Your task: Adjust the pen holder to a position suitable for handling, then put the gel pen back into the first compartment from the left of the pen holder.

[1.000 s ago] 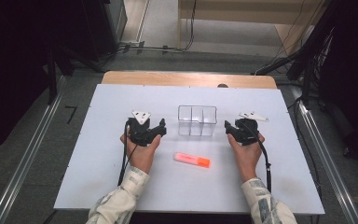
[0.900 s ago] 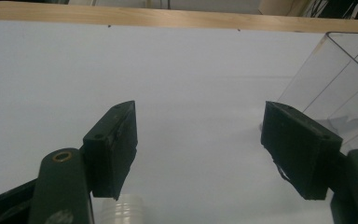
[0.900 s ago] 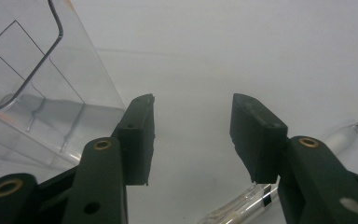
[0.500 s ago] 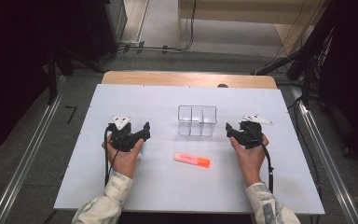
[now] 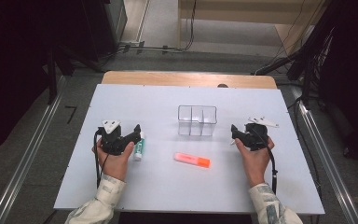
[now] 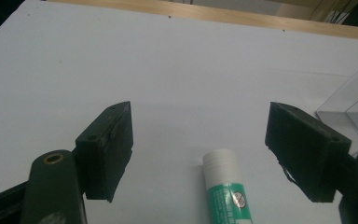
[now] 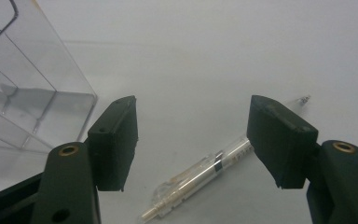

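A glue stick [image 5: 140,148] with a green label and white cap lies on the white table [image 5: 158,100]. My left gripper [image 5: 135,131] hovers over it, open; in the left gripper view the glue stick [image 6: 226,189] lies on the table between the spread jaws of the left gripper [image 6: 200,140], untouched. My right gripper [image 5: 235,134] is open at the right. In the right gripper view a clear pen [image 7: 200,173] lies slantwise under the right gripper [image 7: 193,135]. Its jaws have just been opening, and neither pad touches the pen.
A clear plastic organiser [image 5: 196,120] with three compartments stands mid-table between the hands; one wall of the organiser [image 7: 28,93] rises close on the left in the right gripper view. An orange highlighter [image 5: 192,160] lies in front of it. A wooden strip [image 5: 189,79] runs along the table's far edge.
My left hand has moved left, away from the organiser, and the glue stick now shows beside its jaws. The right hand has stayed in place.
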